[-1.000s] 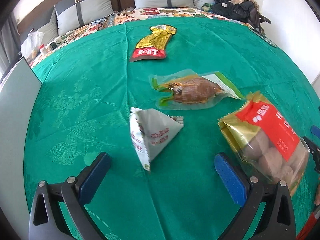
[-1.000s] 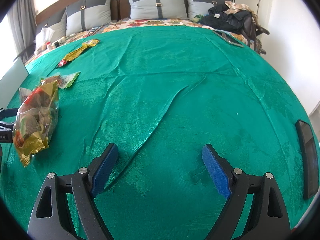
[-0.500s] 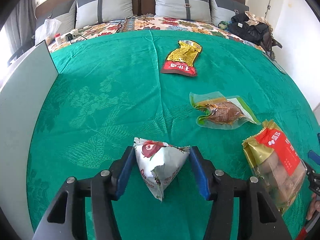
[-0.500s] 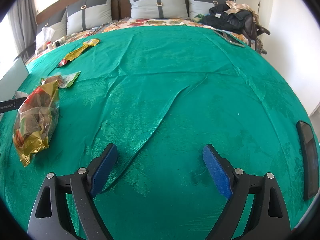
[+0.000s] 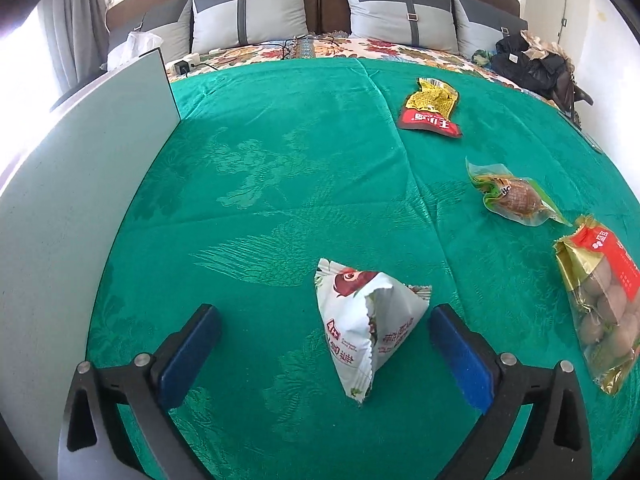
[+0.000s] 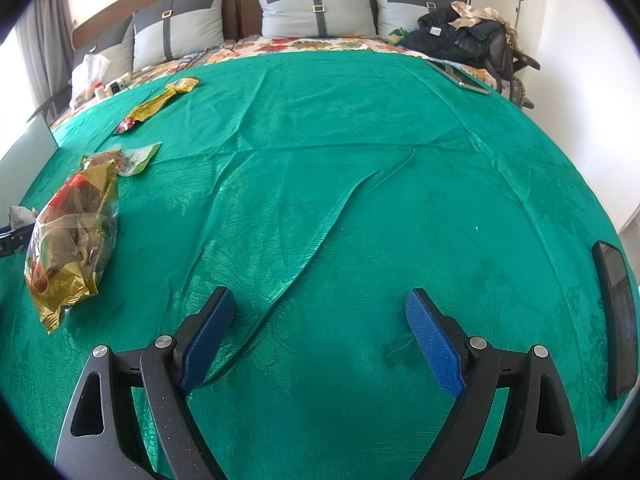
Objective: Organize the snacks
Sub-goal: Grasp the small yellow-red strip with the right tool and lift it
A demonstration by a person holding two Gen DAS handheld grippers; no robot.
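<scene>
A white triangular snack packet point(image 5: 362, 322) lies on the green cloth point(image 5: 280, 184), between the fingers of my left gripper point(image 5: 324, 340), which is open and not touching it. To the right lie a gold and red bag of round snacks point(image 5: 604, 304), a clear vacuum pack with brown food point(image 5: 516, 198) and a yellow and red packet point(image 5: 432, 110). My right gripper point(image 6: 320, 336) is open and empty over bare cloth. The right wrist view shows the gold bag point(image 6: 74, 236), the vacuum pack point(image 6: 128, 158) and the yellow packet point(image 6: 156, 104) at the left.
A pale grey panel point(image 5: 76, 208) stands along the left side. A dark phone point(image 6: 616, 320) lies at the right edge of the cloth and a flat device point(image 6: 458, 76) at the far right. Pillows point(image 5: 248, 16) and a pile of dark clothes point(image 5: 532, 64) lie behind.
My left gripper closed on the white triangular packet, carried it left toward the grey panel, then opened; the packet now lies loose on the cloth. The right gripper has barely moved.
</scene>
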